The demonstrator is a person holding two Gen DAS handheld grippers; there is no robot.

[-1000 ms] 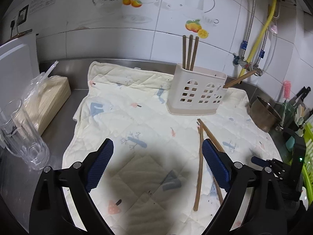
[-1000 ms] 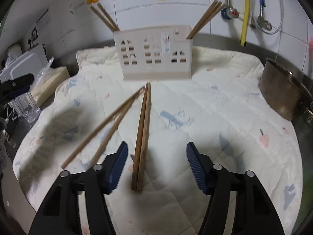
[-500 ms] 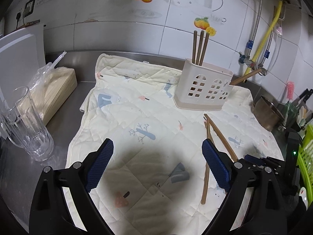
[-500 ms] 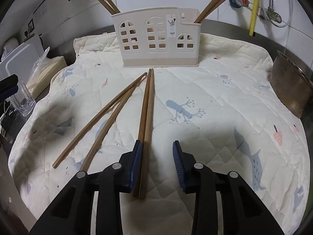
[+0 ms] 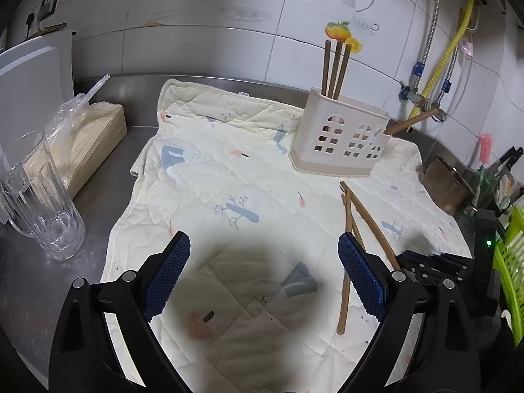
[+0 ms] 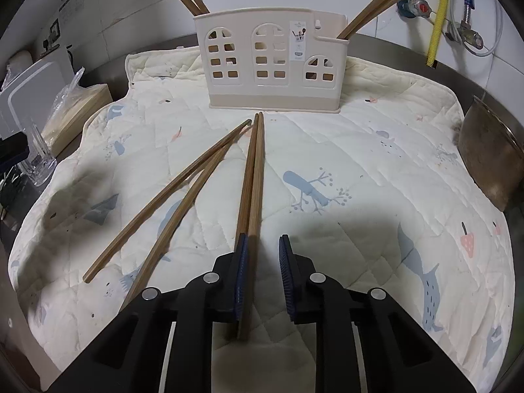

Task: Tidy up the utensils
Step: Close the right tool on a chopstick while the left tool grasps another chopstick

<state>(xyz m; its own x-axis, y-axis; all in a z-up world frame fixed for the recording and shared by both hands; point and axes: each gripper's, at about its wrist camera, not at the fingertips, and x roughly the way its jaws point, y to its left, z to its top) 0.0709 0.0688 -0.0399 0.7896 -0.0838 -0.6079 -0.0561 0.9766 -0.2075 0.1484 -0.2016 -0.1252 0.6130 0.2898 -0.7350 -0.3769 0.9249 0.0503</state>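
Far left on the steel surface (image 5: 108, 177): clear ribbed glass mug (image 5: 39, 196), behind it a stack of pale wooden boards in a plastic bag (image 5: 88, 140). Cream quilted cloth with blue and pink prints (image 5: 229, 170) covers the middle. Left gripper (image 5: 263, 275) hovers over the cloth's near part, jaws wide apart, nothing between them. Two loose brown wooden chopsticks (image 6: 170, 196) lie slanted on the cloth. Just beside them, a straight pair of brown wooden chopsticks (image 6: 253, 177) runs between the right gripper (image 6: 262, 275) jaws, which are closing; the left pad touches the pair, the right pad stands clear. Beige plastic utensil caddy with window cut-outs (image 6: 271, 65) stands upright behind, chopsticks in both end compartments. Dark metal pot (image 6: 488, 160) at right.
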